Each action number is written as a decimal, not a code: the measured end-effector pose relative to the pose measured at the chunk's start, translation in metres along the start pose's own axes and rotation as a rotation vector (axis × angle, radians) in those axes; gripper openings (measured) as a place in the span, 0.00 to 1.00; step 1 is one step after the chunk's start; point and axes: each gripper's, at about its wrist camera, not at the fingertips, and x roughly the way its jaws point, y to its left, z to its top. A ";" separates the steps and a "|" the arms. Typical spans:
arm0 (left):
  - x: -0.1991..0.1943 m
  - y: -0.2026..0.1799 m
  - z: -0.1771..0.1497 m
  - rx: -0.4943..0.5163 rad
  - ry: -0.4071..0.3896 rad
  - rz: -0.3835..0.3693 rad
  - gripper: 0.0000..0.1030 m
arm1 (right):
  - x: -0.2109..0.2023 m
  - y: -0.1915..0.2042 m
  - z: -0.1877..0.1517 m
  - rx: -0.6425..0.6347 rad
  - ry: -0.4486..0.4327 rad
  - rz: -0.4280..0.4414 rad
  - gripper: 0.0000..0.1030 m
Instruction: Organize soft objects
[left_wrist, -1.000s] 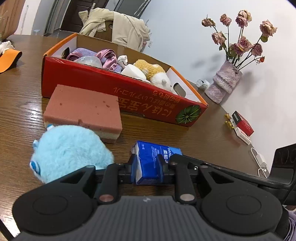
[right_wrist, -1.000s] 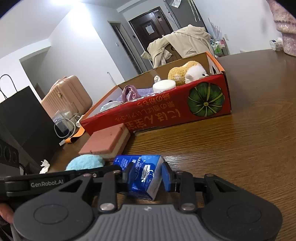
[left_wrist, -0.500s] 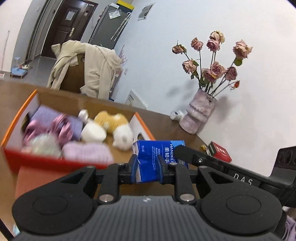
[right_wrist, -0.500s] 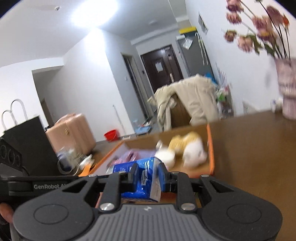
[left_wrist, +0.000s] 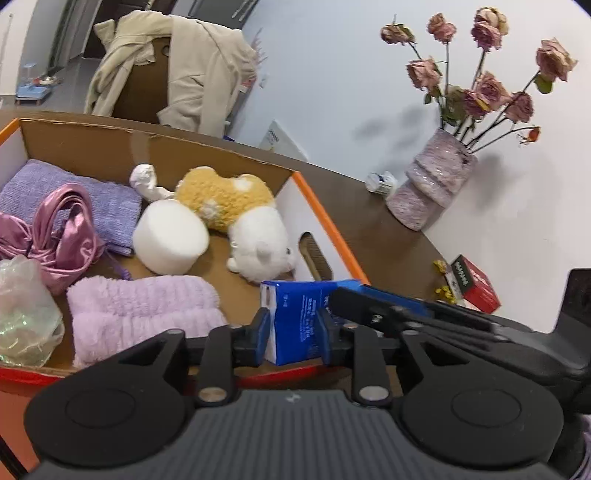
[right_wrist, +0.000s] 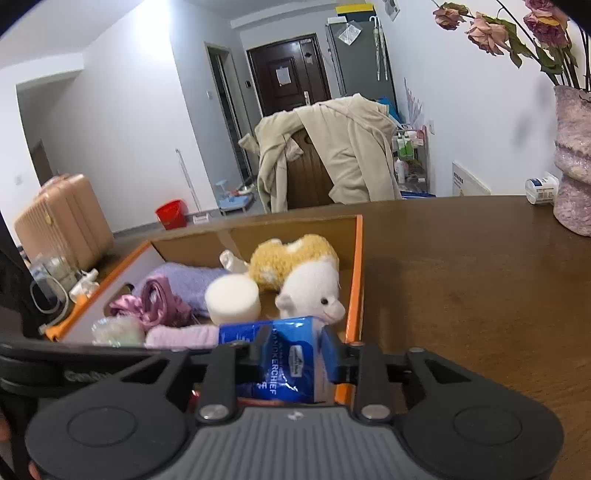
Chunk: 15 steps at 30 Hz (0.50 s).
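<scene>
A blue handkerchief tissue pack (left_wrist: 295, 317) is held from both ends. My left gripper (left_wrist: 291, 328) is shut on one end, and my right gripper (right_wrist: 291, 354) is shut on the other end (right_wrist: 284, 358). The pack hangs over the near right corner of the red-and-orange cardboard box (left_wrist: 325, 229). Inside the box lie a yellow-and-white plush dog (left_wrist: 243, 218), a white round sponge (left_wrist: 170, 240), a lilac fluffy towel (left_wrist: 144, 314), a purple knit cloth (left_wrist: 74, 195), pink satin fabric (left_wrist: 62, 236) and a clear plastic bag (left_wrist: 26, 306).
A pink vase of dried roses (left_wrist: 432, 188) stands on the wooden table (right_wrist: 480, 295) to the right of the box, with a small white bottle (left_wrist: 380, 181) and a red packet (left_wrist: 476, 284) near it. A chair draped with a beige coat (right_wrist: 332, 155) is behind the table.
Both grippers lifted the tissue pack off the table and carried it forward over the box. The pink sponge block and blue plush have dropped out of view.
</scene>
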 end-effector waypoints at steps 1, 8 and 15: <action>-0.003 -0.002 0.001 0.009 -0.003 -0.004 0.28 | -0.002 0.001 -0.002 -0.003 -0.008 -0.007 0.29; -0.083 -0.016 0.005 0.102 -0.154 0.037 0.43 | -0.046 0.009 0.008 -0.023 -0.094 -0.005 0.37; -0.196 -0.005 -0.018 0.162 -0.340 0.208 0.76 | -0.126 0.035 0.006 -0.094 -0.225 0.034 0.54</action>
